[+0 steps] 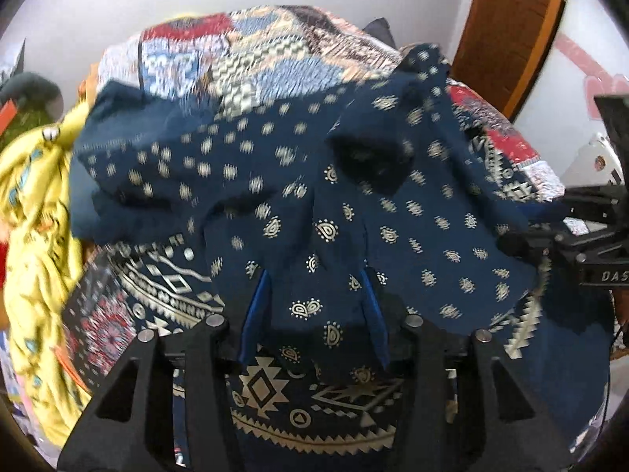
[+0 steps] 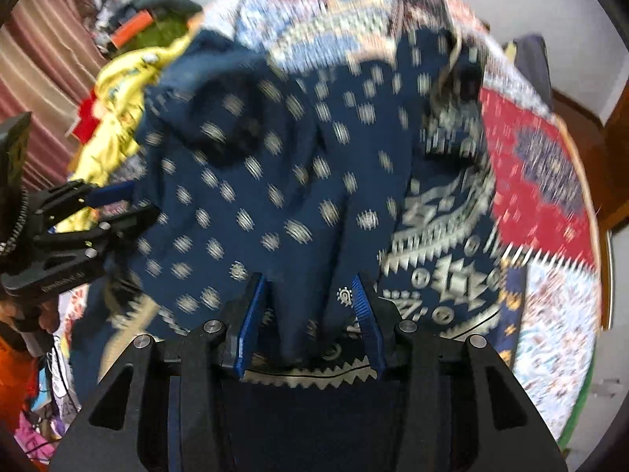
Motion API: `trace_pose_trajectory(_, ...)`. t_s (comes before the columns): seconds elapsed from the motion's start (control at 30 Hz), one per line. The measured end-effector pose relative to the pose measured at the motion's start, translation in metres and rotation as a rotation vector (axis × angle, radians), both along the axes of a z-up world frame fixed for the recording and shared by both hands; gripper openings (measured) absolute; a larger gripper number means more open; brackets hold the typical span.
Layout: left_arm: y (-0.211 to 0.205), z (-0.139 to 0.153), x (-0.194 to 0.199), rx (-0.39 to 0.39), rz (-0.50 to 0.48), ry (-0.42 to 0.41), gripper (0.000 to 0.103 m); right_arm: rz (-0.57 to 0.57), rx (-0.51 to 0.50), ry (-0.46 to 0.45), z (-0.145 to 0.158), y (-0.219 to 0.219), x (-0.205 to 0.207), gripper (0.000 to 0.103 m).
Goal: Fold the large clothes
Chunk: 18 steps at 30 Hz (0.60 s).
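A large navy garment (image 1: 314, 196) printed with cream paisley and geometric bands lies bunched on a patchwork bedspread; it also fills the right wrist view (image 2: 275, 196). My left gripper (image 1: 316, 275) has its blue fingers (image 1: 257, 306) about a fold of the cloth, which bulges between them. My right gripper (image 2: 308, 279) likewise has cloth bunched between its blue fingers (image 2: 363, 314). The right gripper shows at the right edge of the left wrist view (image 1: 523, 244), at the garment's edge. The left gripper shows at the left edge of the right wrist view (image 2: 129, 200).
A patchwork bedspread (image 1: 243, 51) in red, blue and cream covers the bed, also in the right wrist view (image 2: 542, 181). A yellow printed cloth (image 1: 35, 244) is heaped at the left. A wooden door frame (image 1: 515, 27) stands at the back right. Clutter lies at the far left (image 2: 149, 27).
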State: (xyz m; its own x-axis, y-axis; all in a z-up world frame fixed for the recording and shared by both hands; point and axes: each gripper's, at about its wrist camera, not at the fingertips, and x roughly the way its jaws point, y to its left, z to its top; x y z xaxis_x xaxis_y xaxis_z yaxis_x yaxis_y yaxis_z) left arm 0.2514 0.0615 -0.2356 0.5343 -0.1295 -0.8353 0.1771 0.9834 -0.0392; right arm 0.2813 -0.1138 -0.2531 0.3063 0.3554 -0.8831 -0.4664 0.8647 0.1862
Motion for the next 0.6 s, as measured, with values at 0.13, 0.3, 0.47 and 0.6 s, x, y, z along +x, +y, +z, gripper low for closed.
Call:
trace_pose_trajectory(0.13,0.009,0.003,-0.004,-0.055,0.005,-0.007,0.049,-0.002,0.017,0.002,-0.001,-0.007,0.002,0.043)
trace_pose_trajectory(0.3,0.041,0.035,-0.011,-0.065,0.035,-0.086,0.055,-0.010,0.033,-0.050,0.020,-0.022,0.009,0.043)
trace_pose_trajectory(0.47,0.103,0.051,0.001,-0.015,0.175,-0.141,0.061,-0.080,0.036,-0.125,0.039,-0.046,0.026,0.043)
trace_pose_trajectory(0.6,0.160,0.036,0.025,-0.041,0.297,-0.097,0.061,-0.157,0.028,-0.141,0.041,-0.065,0.054,0.043)
